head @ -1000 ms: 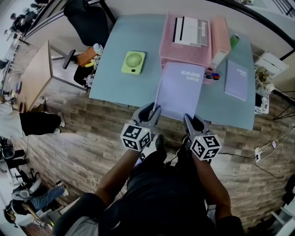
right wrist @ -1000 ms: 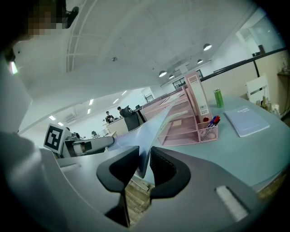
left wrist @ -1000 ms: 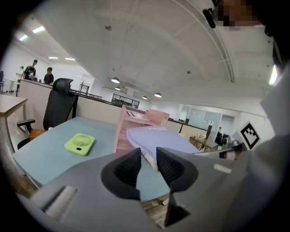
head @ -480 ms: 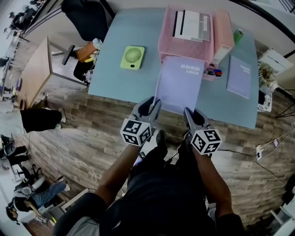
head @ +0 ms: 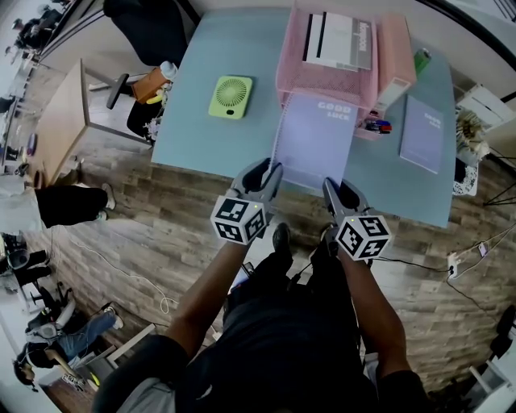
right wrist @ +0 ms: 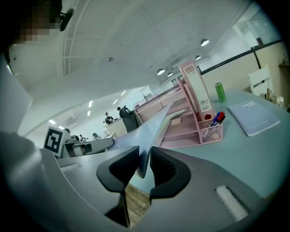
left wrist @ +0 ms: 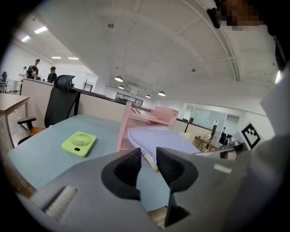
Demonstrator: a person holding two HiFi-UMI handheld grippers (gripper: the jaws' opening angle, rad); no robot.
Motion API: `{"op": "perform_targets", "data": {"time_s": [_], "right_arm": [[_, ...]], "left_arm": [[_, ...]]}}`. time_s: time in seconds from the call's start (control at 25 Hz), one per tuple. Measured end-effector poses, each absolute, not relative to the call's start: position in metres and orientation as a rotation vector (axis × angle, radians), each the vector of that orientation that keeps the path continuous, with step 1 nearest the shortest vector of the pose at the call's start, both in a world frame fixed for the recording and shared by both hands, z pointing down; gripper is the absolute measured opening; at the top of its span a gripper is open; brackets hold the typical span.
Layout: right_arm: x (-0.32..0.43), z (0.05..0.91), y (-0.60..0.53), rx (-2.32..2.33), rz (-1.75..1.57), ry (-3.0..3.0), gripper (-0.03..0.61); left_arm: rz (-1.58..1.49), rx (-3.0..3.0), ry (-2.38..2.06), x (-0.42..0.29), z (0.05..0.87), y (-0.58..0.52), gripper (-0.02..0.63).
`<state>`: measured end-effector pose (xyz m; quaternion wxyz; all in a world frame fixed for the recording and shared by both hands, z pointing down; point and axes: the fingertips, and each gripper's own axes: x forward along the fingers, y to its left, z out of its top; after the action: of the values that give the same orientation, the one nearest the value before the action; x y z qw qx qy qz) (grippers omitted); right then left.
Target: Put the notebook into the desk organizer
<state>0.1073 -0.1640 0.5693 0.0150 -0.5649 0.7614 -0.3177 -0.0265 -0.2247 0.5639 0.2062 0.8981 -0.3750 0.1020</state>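
Bright, even light from ceiling lamps (left wrist: pixel 118 79), strong fisheye bending at edges, dark corners, soft foreground.

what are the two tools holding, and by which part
Both hold the purple notebook by its near edge: the left tool pinches the near left corner at the spiral binding, the right tool the near right corner.

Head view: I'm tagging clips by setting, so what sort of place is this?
Most likely an open-plan office: a pale blue desk carrying a pink mesh desk organizer, a black swivel chair beside it, and people standing at a further counter.
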Motion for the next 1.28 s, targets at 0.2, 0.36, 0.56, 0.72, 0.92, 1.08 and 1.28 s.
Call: {"op": "perform_targets", "data": {"time_s": [0.2, 0.36, 0.56, 0.72, 0.92, 1.08, 1.28], "right_arm": [[0.116, 0.575, -0.181, -1.756, -1.036, 2.333, 0.077], [0.125, 0.58, -0.197, -1.756, -1.073, 2.308, 0.075], [0.137, 0.591, -0.216, -1.774, -1.106, 2.285, 0.076], [0.143, 0.594, -0.231, -1.788, -1.112, 2.265, 0.077], [0.151, 0.595, -0.248, -1.791, -1.122, 2.241, 0.077], [0.16, 0.594, -0.265, -1.795, -1.133, 2.226, 0.077], [0.171, 0.591, -0.288, -1.795, -1.117, 2.216, 0.078]], "left_arm": [[0.296, 2.495, -1.044, -0.018, 0.569, -0.242, 0.161], [0.311, 2.481, -1.048, -0.012, 0.576, -0.258, 0.161], [0.327, 2.472, -1.05, -0.001, 0.585, -0.278, 0.161], [0.335, 2.466, -1.061, 0.004, 0.59, -0.294, 0.158], [0.329, 2.456, -1.084, 0.009, 0.593, -0.311, 0.156], [0.329, 2.447, -1.099, 0.016, 0.594, -0.327, 0.156], [0.331, 2.457, -1.111, 0.028, 0.595, -0.352, 0.155]]}}
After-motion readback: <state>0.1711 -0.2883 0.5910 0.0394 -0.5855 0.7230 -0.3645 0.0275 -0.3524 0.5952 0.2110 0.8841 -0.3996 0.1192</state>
